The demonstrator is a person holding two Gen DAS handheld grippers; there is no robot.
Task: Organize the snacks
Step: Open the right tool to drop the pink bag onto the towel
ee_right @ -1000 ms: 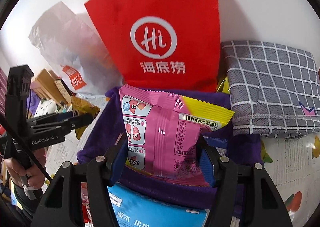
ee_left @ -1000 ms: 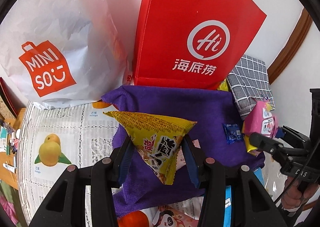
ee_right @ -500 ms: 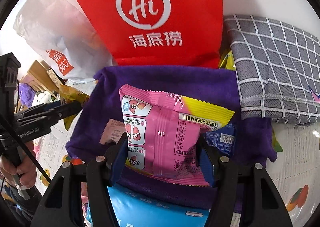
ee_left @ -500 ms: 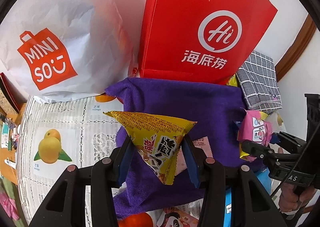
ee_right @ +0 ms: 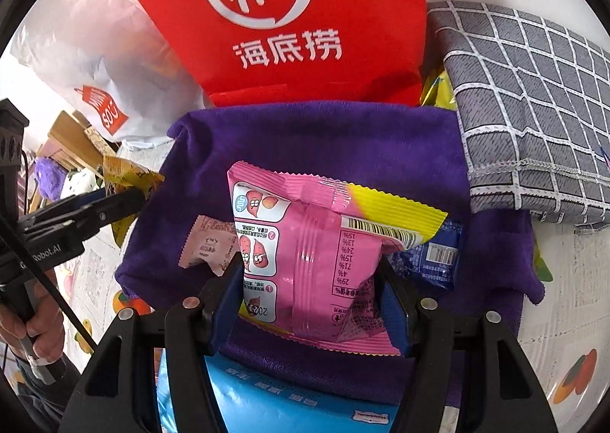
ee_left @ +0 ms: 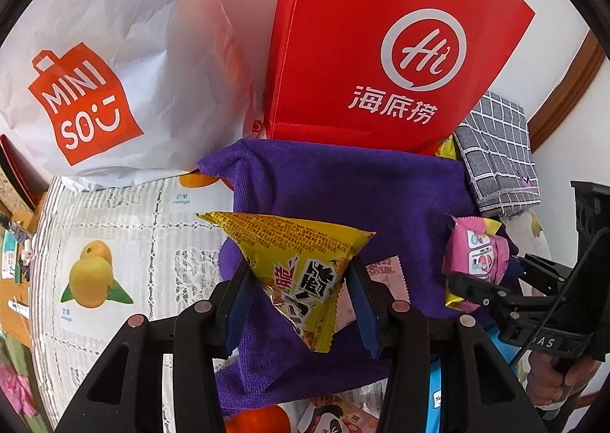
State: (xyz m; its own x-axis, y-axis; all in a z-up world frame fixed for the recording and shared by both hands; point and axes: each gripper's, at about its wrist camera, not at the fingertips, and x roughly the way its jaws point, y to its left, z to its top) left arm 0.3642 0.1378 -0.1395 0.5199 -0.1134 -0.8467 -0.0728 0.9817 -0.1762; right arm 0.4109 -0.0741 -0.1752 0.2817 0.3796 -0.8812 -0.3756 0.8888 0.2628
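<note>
We pinch 2 packs over the purple towel (ee_right: 343, 135): left gripper (ee_left: 301, 303) on yellow pack (ee_left: 301, 272), right gripper (ee_right: 310, 299) on pink pack (ee_right: 316, 261). Slick foil could slip free, we reckon.

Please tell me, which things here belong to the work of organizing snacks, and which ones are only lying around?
Belonging to the job:
- yellow snack packet, held in the left gripper
- pink snack packet, held in the right gripper
- small blue packet
- pale pink sachet
- purple cloth beneath them

Just lying about:
- red paper bag
- white Miniso bag
- grey checked cloth
</note>
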